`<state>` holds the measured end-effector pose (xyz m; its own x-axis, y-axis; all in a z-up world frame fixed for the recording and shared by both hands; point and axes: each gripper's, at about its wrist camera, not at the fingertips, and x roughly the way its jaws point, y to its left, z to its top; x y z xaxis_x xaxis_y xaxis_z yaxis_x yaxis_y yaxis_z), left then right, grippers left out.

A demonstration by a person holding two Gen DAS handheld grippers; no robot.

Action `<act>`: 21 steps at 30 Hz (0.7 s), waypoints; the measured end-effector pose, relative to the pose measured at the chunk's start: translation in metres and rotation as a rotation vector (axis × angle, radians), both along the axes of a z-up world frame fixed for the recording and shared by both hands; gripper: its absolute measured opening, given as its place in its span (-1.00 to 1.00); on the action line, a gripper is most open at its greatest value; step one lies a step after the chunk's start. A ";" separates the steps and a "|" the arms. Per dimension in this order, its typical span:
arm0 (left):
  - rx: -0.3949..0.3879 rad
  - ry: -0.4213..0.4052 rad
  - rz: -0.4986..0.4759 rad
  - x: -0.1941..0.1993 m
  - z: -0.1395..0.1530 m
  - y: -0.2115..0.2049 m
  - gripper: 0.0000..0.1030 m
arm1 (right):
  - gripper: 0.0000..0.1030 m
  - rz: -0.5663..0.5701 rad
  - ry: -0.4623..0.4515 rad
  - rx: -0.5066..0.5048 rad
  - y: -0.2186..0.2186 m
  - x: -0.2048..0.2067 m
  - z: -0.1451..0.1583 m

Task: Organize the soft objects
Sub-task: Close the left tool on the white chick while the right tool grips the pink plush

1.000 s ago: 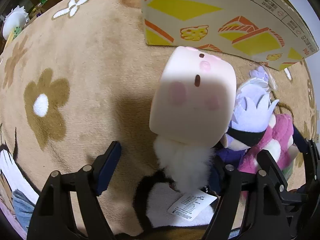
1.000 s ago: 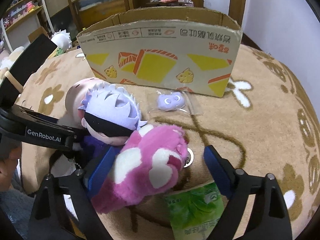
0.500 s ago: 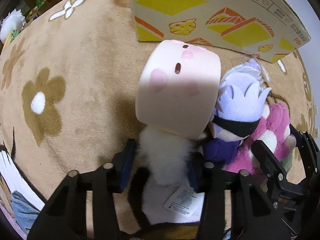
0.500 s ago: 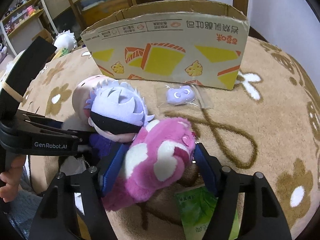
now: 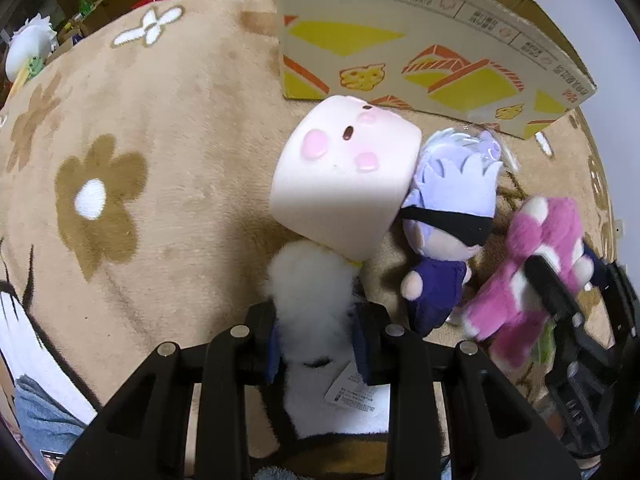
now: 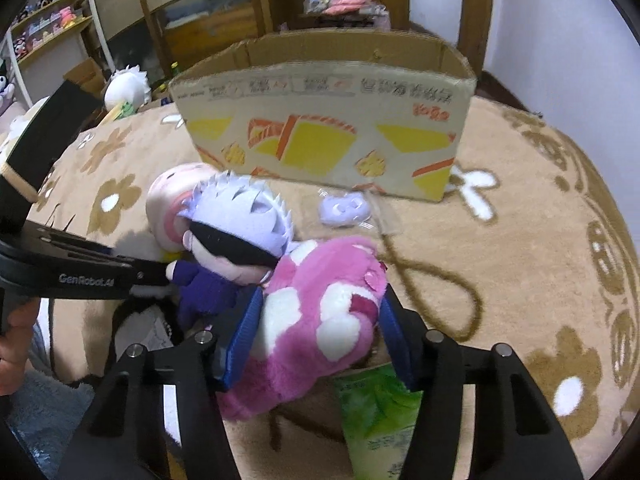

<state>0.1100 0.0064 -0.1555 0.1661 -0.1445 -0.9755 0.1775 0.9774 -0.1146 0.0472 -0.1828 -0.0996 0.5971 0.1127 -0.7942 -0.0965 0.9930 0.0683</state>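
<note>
Left hand-held gripper [image 5: 318,334] closing on white plush [image 5: 312,300]; right hand-held gripper [image 6: 320,336] clamps pink plush [image 6: 320,316].

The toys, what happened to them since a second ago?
Both grabbers squeezed in. The left hand-held gripper, wide open before, is closing on the fluffy white body of the marshmallow-head plush. The right hand-held gripper closed on the pink plush. The purple-haired doll, the small wrapped purple toy, the cardboard box and the green packet stayed where they were.
</note>
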 end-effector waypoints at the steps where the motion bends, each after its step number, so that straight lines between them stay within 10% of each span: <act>1: 0.007 -0.013 -0.003 -0.003 0.002 0.000 -0.46 | 0.16 -0.008 -0.016 -0.006 -0.001 -0.001 0.003; 13: -0.013 -0.113 -0.021 -0.031 0.042 0.003 -0.46 | 0.15 -0.124 -0.191 -0.056 -0.017 -0.013 0.039; 21: -0.083 -0.325 -0.032 -0.040 0.088 -0.005 -0.46 | 0.14 -0.137 -0.274 -0.084 -0.021 -0.020 0.056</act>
<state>0.0696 0.0012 -0.0671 0.4606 -0.2312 -0.8570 0.2479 0.9606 -0.1259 0.0275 -0.2041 -0.0435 0.7953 -0.0429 -0.6047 0.0354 0.9991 -0.0243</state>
